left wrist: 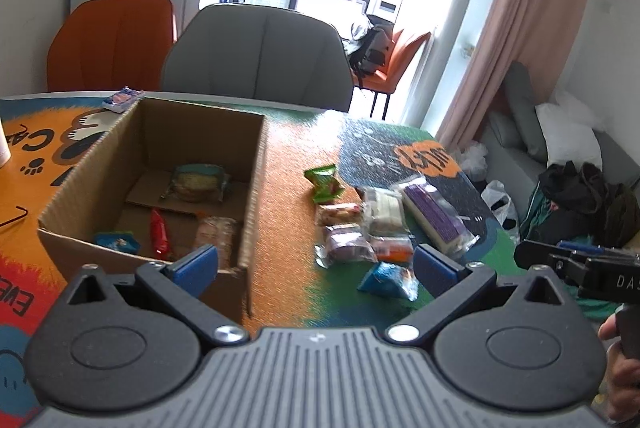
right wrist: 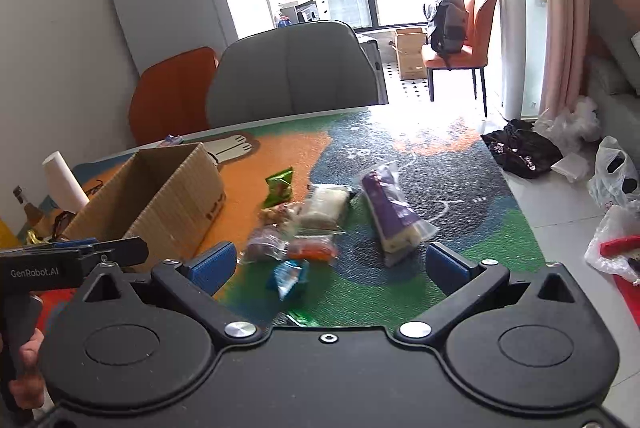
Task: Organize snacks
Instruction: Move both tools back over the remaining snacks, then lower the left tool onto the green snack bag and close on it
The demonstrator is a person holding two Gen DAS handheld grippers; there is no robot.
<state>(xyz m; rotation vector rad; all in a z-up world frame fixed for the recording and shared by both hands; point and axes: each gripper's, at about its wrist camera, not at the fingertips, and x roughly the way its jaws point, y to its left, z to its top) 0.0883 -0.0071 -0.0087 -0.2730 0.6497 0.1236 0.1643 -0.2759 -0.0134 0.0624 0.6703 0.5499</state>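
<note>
Both empty, spread wide: left gripper (left wrist: 314,268) and right gripper (right wrist: 330,266) hover over loose snacks (right wrist: 316,224) mid-table, beside the cardboard box (left wrist: 256,164). Next: grab the blue packet (right wrist: 290,278).

My left tongs (left wrist: 314,266) and right tongs (right wrist: 330,264) have blue pads on black arms. The bench (right wrist: 460,228) wears an orange, green and blue cartoon print. The box (left wrist: 256,188) is plain brown; snacks (right wrist: 390,206) are purple, green, blue, orange.
</note>
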